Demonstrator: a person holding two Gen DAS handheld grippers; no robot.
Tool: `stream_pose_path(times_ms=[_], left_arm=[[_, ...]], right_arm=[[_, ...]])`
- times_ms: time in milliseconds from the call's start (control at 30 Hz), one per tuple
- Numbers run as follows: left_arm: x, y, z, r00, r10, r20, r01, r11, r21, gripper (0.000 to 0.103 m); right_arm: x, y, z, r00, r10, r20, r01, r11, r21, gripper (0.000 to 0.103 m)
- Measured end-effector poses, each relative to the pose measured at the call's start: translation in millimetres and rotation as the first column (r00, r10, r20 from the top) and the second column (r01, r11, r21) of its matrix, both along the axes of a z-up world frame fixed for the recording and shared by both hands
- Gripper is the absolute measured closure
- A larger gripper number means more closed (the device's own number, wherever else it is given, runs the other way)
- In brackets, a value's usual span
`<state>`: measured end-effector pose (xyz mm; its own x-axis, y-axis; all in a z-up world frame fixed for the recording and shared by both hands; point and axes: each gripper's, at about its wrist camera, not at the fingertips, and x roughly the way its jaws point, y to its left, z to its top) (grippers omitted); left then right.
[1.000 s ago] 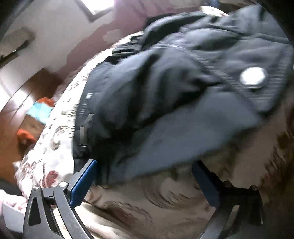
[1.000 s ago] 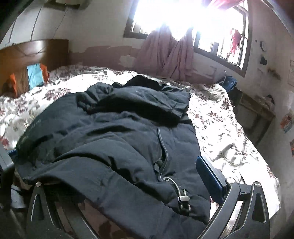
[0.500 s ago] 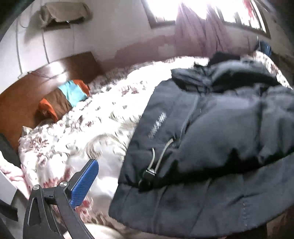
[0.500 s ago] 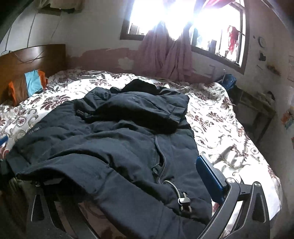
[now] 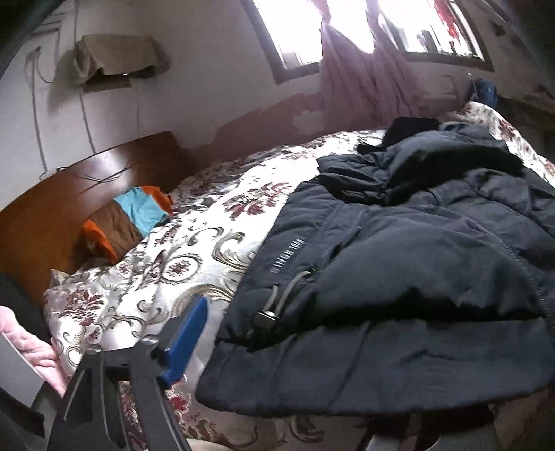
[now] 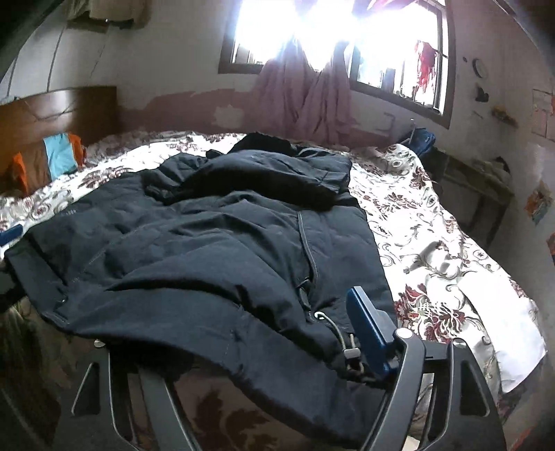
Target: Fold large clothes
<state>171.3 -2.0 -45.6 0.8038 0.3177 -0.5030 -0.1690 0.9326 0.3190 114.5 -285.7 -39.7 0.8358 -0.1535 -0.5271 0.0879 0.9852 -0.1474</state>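
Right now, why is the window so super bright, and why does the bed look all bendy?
Right wrist view: daylight floods the window and washes it out white, leaving the dark jacket dim. Left wrist view: same glare at the window; the fisheye lens curves the headboard and the bed.

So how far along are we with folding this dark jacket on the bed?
Done: the jacket lies flat on the bedspread, with what looks like a sleeve folded across its top. In hand: left claw and right claw have just been closing, each with the near hem between its jaws; the left's blue pad isn't touching yet. Left: likely folding the hem up toward the collar.
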Motion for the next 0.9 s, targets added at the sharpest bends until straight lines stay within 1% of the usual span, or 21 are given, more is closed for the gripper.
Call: stream_pose_path(times_ms=[100,133,233,300,333,367,400,433,467,500,533,567,600,633,700,733,767,833,867,900], left_arm=[[-4.4,-3.6,-0.8,1.000,-0.023,-0.001,0.023,1.000,0.006,0.041],[-5.6,-4.3,-0.9,1.000,-0.026,0.003,0.026,1.000,0.007,0.042],[-8.3,-7.0,-1.9,0.999,-0.039,0.002,0.039,0.999,0.007,0.050],[-9.0,-10.8,-4.6,0.999,-0.045,-0.007,0.045,0.999,0.021,0.056],[-9.1,-11.9,-5.5,0.999,-0.046,-0.009,0.046,0.999,0.028,0.057],[-9.3,-13.6,-6.4,0.999,-0.049,-0.009,0.049,0.998,0.036,0.059],[-10.3,-14.8,-7.1,0.999,-0.051,-0.009,0.051,0.998,0.041,0.061],[-11.3,-14.9,-7.6,0.999,-0.051,-0.008,0.052,0.998,0.041,0.061],[-11.5,-14.6,-7.9,0.999,-0.051,-0.010,0.052,0.998,0.037,0.061],[-11.3,-13.3,-8.3,0.999,-0.051,-0.016,0.051,0.998,0.025,0.061],[-10.8,-11.2,-9.0,0.998,-0.051,-0.025,0.051,0.999,0.005,0.061],[-10.8,-10.1,-9.3,0.998,-0.052,-0.029,0.052,0.999,-0.009,0.062],[-11.2,-8.2,-9.1,0.998,-0.059,-0.030,0.058,0.998,-0.028,0.064],[-12.4,-7.6,-8.6,0.997,-0.066,-0.027,0.064,0.997,-0.038,0.066],[-16.6,-6.8,-5.7,0.996,-0.093,-0.007,0.092,0.994,-0.064,0.078],[-18.6,-6.7,-4.2,0.995,-0.102,0.001,0.102,0.992,-0.071,0.080],[-20.5,-6.6,-2.4,0.994,-0.108,0.009,0.108,0.991,-0.077,0.083],[-26.3,-3.9,3.0,0.993,-0.116,0.038,0.119,0.988,-0.099,0.084],[-28.3,-2.0,5.1,0.992,-0.118,0.048,0.123,0.986,-0.116,0.085],[-31.9,2.7,8.7,0.991,-0.119,0.064,0.128,0.979,-0.156,0.086]], right_arm=[[1.0,-0.1,-4.1,1.000,-0.009,0.000,0.009,1.000,0.005,0.031],[0.9,0.8,-5.6,1.000,-0.010,-0.003,0.010,1.000,0.003,0.031],[1.2,1.6,-7.6,1.000,0.000,-0.009,0.000,1.000,0.006,0.035],[1.1,2.2,-8.7,1.000,0.000,-0.013,0.000,1.000,0.002,0.036],[0.7,3.0,-9.1,1.000,-0.001,-0.017,0.001,1.000,-0.001,0.036],[1.6,2.6,-9.9,1.000,0.000,-0.023,0.000,1.000,0.003,0.038],[2.9,1.3,-11.2,0.999,0.007,-0.036,-0.006,1.000,0.020,0.044],[3.9,0.0,-12.0,0.999,0.016,-0.045,-0.014,0.999,0.038,0.047],[4.6,-0.5,-13.3,0.998,0.024,-0.054,-0.021,0.998,0.055,0.054],[5.5,-1.7,-14.4,0.997,0.034,-0.064,-0.029,0.997,0.074,0.060],[5.1,-1.0,-15.7,0.997,0.039,-0.065,-0.034,0.996,0.081,0.064],[4.5,-0.2,-15.9,0.997,0.045,-0.065,-0.039,0.996,0.086,0.072],[3.0,1.2,-15.8,0.997,0.046,-0.061,-0.041,0.996,0.081,0.081],[0.7,3.2,-15.3,0.998,0.042,-0.054,-0.038,0.997,0.068,0.082],[-3.8,4.5,-12.8,0.998,0.048,-0.038,-0.045,0.997,0.065,0.088],[-6.9,4.2,-10.7,0.998,0.051,-0.027,-0.049,0.996,0.072,0.089],[-9.7,3.1,-8.7,0.998,0.056,-0.020,-0.054,0.995,0.087,0.090],[-15.3,-3.3,-4.4,0.998,0.062,-0.009,-0.060,0.986,0.157,0.091],[-19.1,-7.7,-2.4,0.998,0.058,-0.003,-0.057,0.979,0.198,0.092],[-23.4,-10.4,-0.4,0.999,0.052,0.001,-0.051,0.974,0.223,0.092]])
